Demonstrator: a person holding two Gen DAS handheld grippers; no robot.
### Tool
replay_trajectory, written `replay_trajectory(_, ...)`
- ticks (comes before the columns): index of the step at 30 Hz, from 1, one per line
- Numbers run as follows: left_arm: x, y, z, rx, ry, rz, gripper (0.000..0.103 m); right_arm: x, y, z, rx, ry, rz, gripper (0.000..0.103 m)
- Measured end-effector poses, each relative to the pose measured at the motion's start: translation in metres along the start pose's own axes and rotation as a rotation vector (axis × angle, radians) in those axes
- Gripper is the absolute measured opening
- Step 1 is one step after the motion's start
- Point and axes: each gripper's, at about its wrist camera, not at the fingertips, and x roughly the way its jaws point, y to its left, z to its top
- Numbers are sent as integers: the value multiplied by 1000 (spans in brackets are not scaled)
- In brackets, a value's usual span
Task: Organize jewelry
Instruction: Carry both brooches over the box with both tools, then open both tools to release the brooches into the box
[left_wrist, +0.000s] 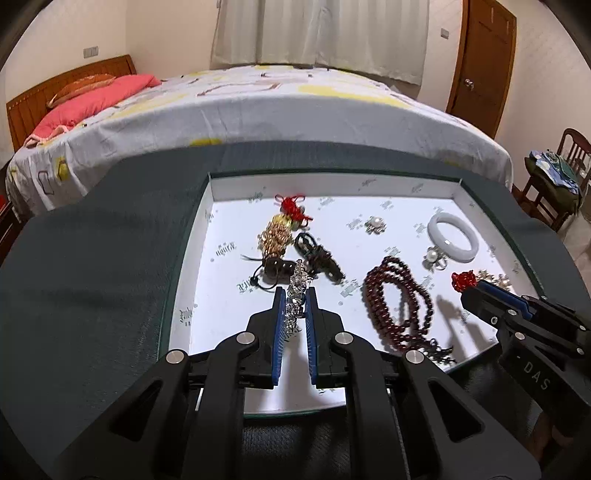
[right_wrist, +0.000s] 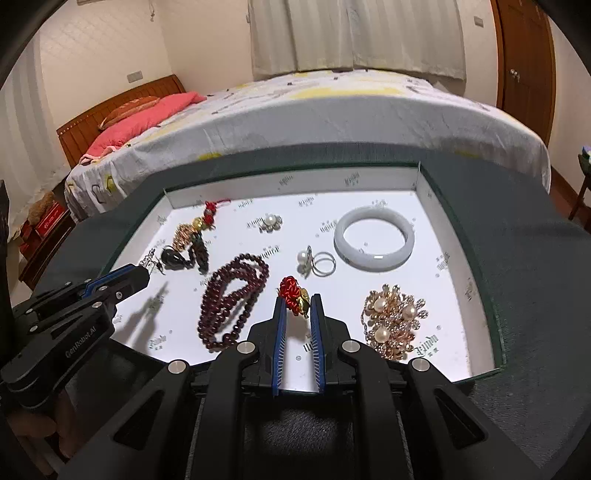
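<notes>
A shallow white tray (left_wrist: 207, 236) (right_wrist: 454, 266) lies on a dark green cloth and holds the jewelry. My left gripper (left_wrist: 294, 293) has its jaws narrowly apart around a silver chain (left_wrist: 297, 291); the chain lies between the pads. My right gripper (right_wrist: 296, 300) straddles a red knot charm with a gold piece (right_wrist: 293, 295), jaws apart; it shows at the tray's right in the left wrist view (left_wrist: 466, 293). My left gripper (right_wrist: 146, 271) shows at the tray's left in the right wrist view. Dark red beads (left_wrist: 395, 299) (right_wrist: 231, 295) lie between the grippers.
A white bangle (right_wrist: 373, 238) (left_wrist: 452, 236), a pearl ring (right_wrist: 314, 260), a pearl cluster (right_wrist: 271, 221), a gold pearl brooch (right_wrist: 393, 319) and a gold tassel charm with red knot (left_wrist: 282, 225) lie in the tray. A bed (left_wrist: 258, 107) stands behind.
</notes>
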Motion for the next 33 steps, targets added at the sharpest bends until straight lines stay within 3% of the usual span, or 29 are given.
replay_trajectory(21,19,-1,-4,9,52,-8,11,10,-3,4,7,13,2,14)
replay_trajectory(24,18,-2,-3,9,51,-11,17,9,-3,4,10,8,2,16)
replay_trajectory(26,17,-2,-3,6,46,-8,28,9,-3,4,10,7,-1,16)
replay_trajectory(31,17,-2,-3,8,45,-11,31,8,-4,4,13,8,3,16)
replay_trajectory(33,16,-3,-3,6,42,-11,42,8,-4,4,12,7,1,21)
